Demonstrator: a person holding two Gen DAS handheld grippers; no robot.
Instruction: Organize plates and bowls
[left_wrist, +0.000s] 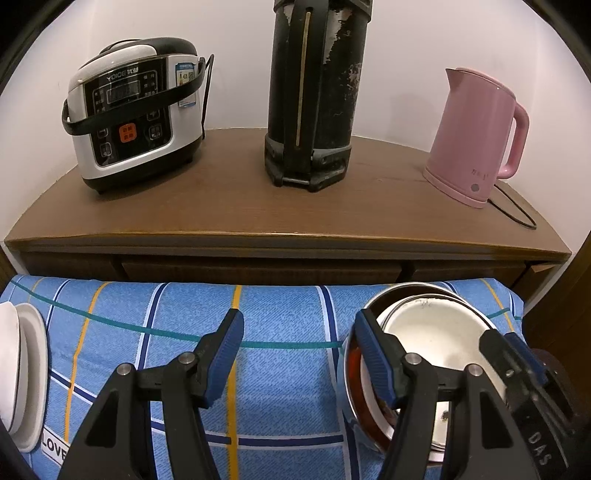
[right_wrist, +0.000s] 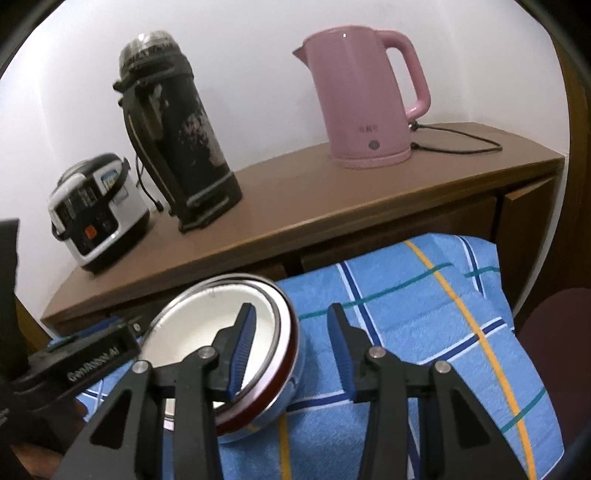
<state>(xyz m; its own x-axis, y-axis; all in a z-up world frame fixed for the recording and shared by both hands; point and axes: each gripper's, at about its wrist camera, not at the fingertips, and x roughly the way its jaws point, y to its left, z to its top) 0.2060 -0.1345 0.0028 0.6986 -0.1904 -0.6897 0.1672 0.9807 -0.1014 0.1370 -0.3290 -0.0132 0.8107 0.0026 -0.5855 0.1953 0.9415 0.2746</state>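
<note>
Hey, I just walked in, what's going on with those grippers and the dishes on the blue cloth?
A person holds a gripper in each hand over a blue checked cloth, sorting dishes. The right gripper straddles the rim of a metal bowl with a white dish nested inside; one finger sits inside, the other outside, not visibly pressing. The left gripper is open, holding nothing, just left of that bowl. More white dishes are stacked at the cloth's far left.

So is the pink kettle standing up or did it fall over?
Standing up. The pink kettle sits flat on its base on the wooden cabinet, spout at the top, lid shut.
</note>
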